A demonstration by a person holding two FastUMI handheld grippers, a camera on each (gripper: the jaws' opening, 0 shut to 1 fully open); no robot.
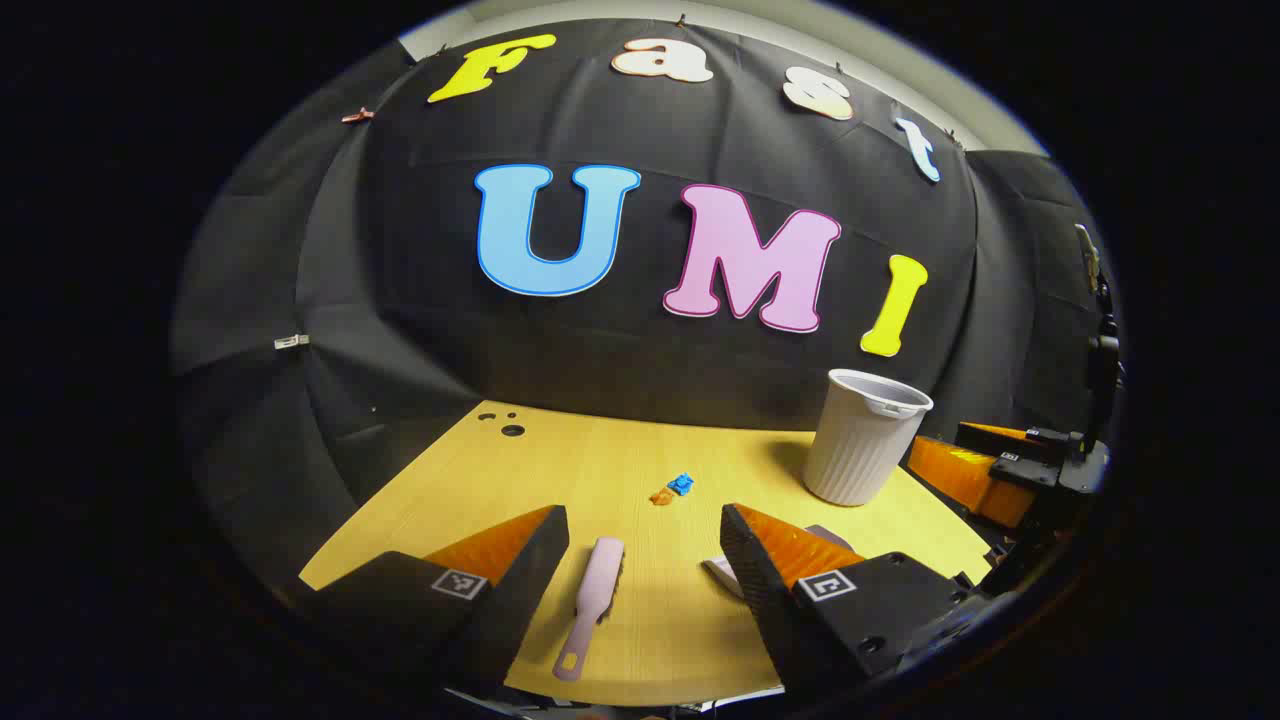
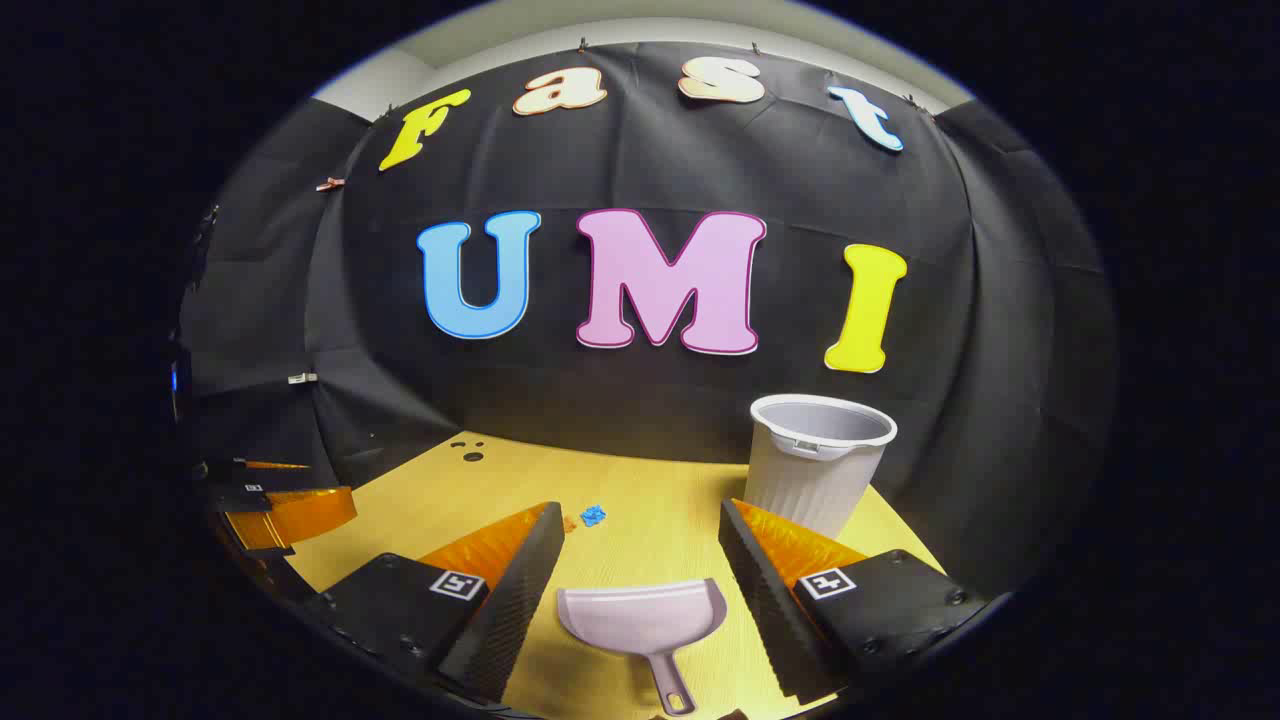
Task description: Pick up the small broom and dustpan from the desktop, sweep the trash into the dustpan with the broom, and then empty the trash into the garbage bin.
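Pale pink broom (image 1: 590, 605) lies flat between the spread left gripper (image 1: 645, 560); right gripper (image 2: 640, 560) gapes over the grey dustpan (image 2: 645, 620)

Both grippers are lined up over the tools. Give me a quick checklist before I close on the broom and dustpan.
1. Left gripper open: ok.
2. Broom between its fingers, lying flat, handle toward the camera: ok.
3. Right gripper open: ok.
4. Dustpan between its fingers, handle toward the camera: ok.
5. Fingers low enough to pinch each handle: cannot tell.
6. Trash on the desktop, apart from the upright garbage bin: ok.
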